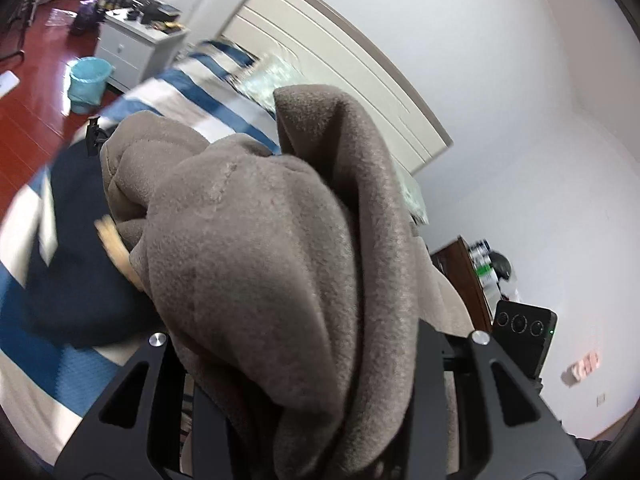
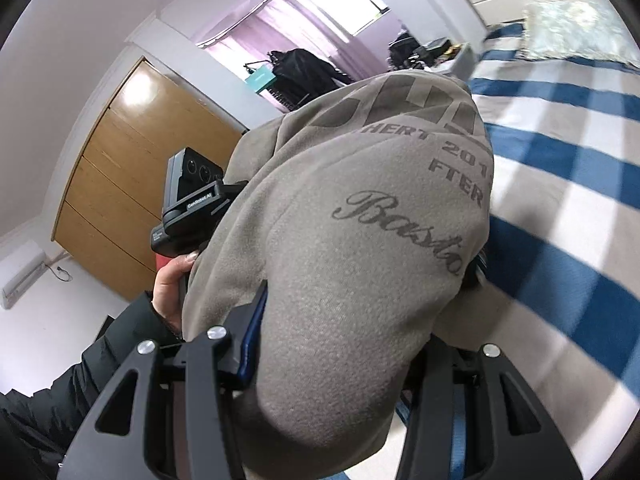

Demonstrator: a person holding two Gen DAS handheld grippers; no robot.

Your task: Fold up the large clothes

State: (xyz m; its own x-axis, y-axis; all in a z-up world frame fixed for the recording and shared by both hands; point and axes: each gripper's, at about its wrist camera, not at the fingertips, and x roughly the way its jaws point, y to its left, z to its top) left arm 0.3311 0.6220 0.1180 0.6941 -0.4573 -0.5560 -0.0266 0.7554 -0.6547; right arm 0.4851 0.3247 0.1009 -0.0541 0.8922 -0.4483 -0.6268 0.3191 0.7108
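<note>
Holding one grey-brown fleece sweatshirt with dark printed lettering (image 2: 360, 248) above a bed with a blue-and-white striped cover (image 2: 560, 184), both tools are buried in cloth.

Item 1, left gripper (image 1: 304, 412): one. Fleece is bunched thickly between its black fingers and spills over the front; the jaws appear to be pinching the cloth, though the pads themselves are hidden.

Item 2, right gripper (image 2: 332, 408): one. The printed chest panel drapes over it from 12 to 6 o'clock; the jaws likewise seem closed on a thick wad of fleece, pads hidden.

Item 3, hand in a black padded sleeve (image 2: 170, 288): one, at 9 o'clock in the right wrist view, gripping the left tool's handle.

Item 4, background, left wrist view: one cream panelled headboard (image 1: 340, 60) at 1 o'clock; one white bedside cabinet (image 1: 136, 46) and one pale blue waste bin (image 1: 88, 78) at 10 o'clock; one floral pillow (image 1: 272, 80) at 12 o'clock. One dark navy garment (image 1: 80, 248) lies on the cover at 9 o'clock.

Risks, judged:
- Grips taken on wads, not on single edges, may let layers slide out unevenly, leaving the garment twisted when laid down.
- Cloth covering both lenses hides the landing spot; the sweatshirt could come down on the navy garment.
- Motion blur suggests fast travel, so loose cloth may swing wide.
</note>
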